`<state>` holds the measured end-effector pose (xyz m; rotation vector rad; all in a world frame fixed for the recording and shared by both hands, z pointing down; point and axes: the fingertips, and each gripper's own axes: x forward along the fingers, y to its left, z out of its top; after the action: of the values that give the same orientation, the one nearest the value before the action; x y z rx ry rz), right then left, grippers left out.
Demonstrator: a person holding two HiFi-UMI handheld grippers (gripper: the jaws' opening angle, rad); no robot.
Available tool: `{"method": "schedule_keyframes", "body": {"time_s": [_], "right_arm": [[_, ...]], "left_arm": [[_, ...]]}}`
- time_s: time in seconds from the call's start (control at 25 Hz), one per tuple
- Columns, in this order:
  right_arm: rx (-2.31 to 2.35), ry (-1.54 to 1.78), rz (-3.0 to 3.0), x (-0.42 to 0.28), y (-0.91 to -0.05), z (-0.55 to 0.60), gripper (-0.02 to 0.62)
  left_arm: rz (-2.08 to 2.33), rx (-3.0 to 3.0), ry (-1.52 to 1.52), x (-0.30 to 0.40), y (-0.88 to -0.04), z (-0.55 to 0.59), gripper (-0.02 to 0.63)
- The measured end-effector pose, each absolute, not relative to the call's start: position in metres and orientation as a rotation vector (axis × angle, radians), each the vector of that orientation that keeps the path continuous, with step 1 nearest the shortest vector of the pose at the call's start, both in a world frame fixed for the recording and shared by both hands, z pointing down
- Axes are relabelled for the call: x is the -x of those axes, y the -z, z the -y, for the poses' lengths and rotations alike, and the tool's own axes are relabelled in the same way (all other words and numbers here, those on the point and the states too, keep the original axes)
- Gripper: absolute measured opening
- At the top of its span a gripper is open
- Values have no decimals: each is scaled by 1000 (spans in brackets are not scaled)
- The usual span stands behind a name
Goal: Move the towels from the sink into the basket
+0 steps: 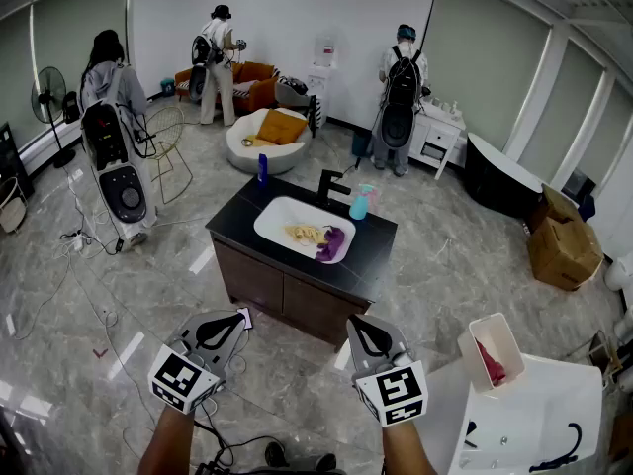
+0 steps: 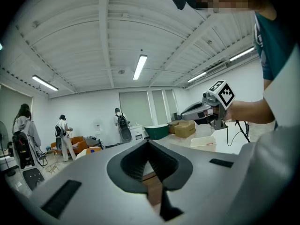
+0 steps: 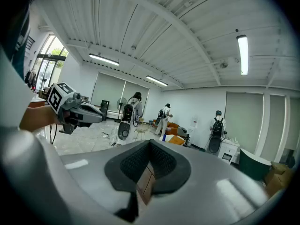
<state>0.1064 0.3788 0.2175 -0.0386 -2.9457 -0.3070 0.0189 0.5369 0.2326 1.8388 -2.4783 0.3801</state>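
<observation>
Left gripper (image 2: pixel 148 146): jaws are sitting pressed together, with nothing between the pads. It is pointing roughly level, a little nose-down, toward the middle of the room.

Right gripper (image 3: pixel 150 146): jaws are likewise meeting at the tips, with nothing held. It is running parallel to the left one, well apart from it, at the same slight downward tilt. Each gripper is showing up in the other's view, held out on a bare forearm.

Both are hovering over open floor, short of the dark vanity (image 1: pixel 259 280) and not touching it.

The white sink (image 1: pixel 272 216) is sitting in the vanity's black top. Two towels are lying in the basin: a yellow towel (image 1: pixel 303 233) toward the centre and a purple towel (image 1: pixel 334 238) just beside it on the right, draping toward the rim.

A black faucet (image 1: pixel 332 182) is standing at the far edge of the sink, with a teal bottle (image 1: pixel 360 204) just right of it and a blue bottle (image 1: pixel 262 167) at the counter's far left corner.

The white basket (image 1: pixel 511 344) is standing on a white table (image 1: pixel 539 414) to the right of the right gripper, well apart from the sink. A pink towel (image 1: pixel 491 362) is lying inside it.

Three persons with backpacks are working along the far side of the room.
</observation>
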Motion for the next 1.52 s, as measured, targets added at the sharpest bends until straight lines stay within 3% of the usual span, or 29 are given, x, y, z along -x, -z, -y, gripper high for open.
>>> {"method": "schedule_keyframes", "body": {"time_s": [0.56, 1.52], "right_arm": [[8, 321, 2931, -64, -224, -360, 9], [205, 148, 2939, 99, -265, -184, 11]], "left_arm": [[2462, -1870, -373, 24, -237, -516, 5], [2467, -1673, -475, 155, -255, -362, 5]]}}
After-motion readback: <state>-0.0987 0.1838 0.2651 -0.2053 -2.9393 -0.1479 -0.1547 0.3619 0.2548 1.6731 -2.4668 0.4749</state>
